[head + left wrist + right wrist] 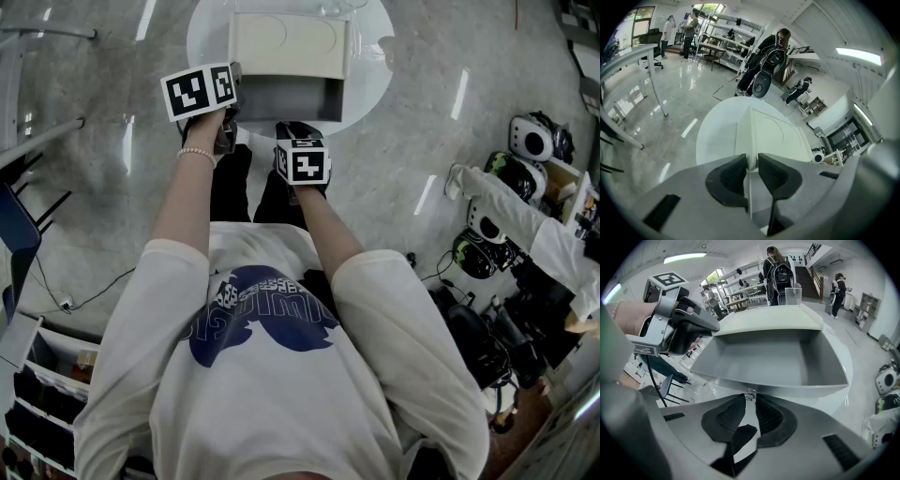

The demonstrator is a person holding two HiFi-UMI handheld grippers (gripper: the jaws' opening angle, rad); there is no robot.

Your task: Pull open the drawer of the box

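From where I stand, the cream rectangular box (pixel 289 42) sits on the round white table (pixel 211 42). Its grey drawer (pixel 281 98) is already slid well out of the box's front, towards the person.

The right gripper (pixel 750 401) has its jaws drawn in close on the small metal knob (pixel 750 394) in the middle of the drawer's front wall. The dark ribbed pads (pixel 729 417) pinch it at their very tips, with nothing else between them. The left gripper (pixel 751 166) is closed on the box itself, clamped over the thin front edge of its left wall (bracing it, I'd say, so the box does not slide along with the drawer).

What the pull turns on is the line of the drawer. It runs straight from the box's open front back to the person's body, and the knob lies dead ahead of the right gripper at the near end of that line. The right hand is the one at the knob; the left is off to the side at the box's corner, further from the person.

The drawer's long side lies across that line, so a pull off to either side would likely skew it in its opening. My guess is that little travel is left, since most of the drawer's floor already shows outside the box. Any further draw should come straight back and level, with the left grip taking the counter-force
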